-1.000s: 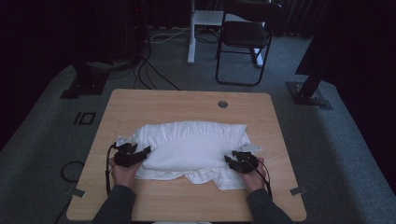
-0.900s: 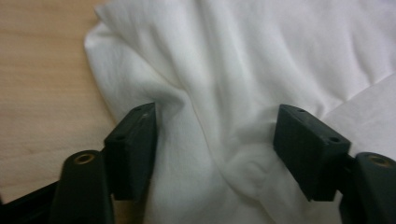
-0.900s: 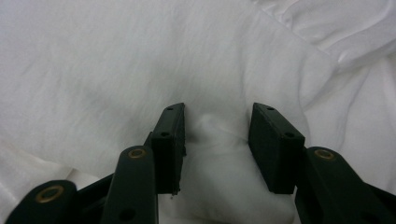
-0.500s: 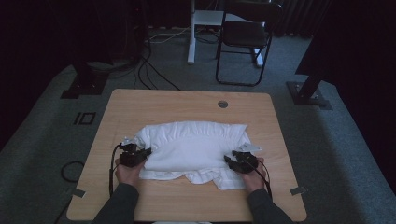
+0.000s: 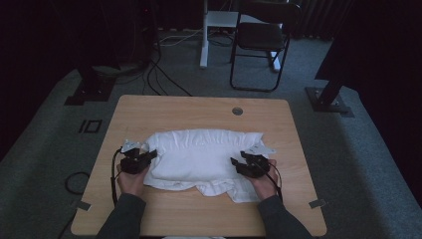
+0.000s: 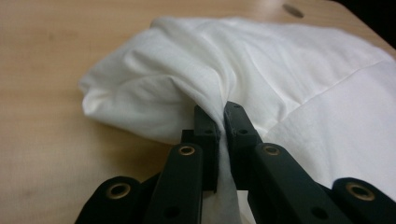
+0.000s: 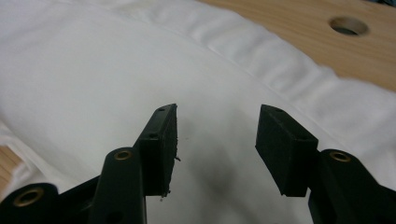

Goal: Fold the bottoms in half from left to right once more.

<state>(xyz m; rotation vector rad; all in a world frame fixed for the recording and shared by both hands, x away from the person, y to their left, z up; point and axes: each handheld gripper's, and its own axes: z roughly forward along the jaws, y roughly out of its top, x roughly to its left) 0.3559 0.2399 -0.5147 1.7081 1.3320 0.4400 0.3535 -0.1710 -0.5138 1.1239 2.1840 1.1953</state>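
Where high view hides jaws: left hand-held gripper (image 6: 220, 122) pinches cloth (image 6: 261, 65) (right (image 7: 215, 140) agape)

The high view looks down from above; both tool views sit close over the same white cloth (image 5: 199, 152).

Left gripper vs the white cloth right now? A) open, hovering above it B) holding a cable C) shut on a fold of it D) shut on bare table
C: in the left gripper view the left gripper has its two black jaws closed together with a fold of the white crumpled cloth pinched between them, over the light wooden table.
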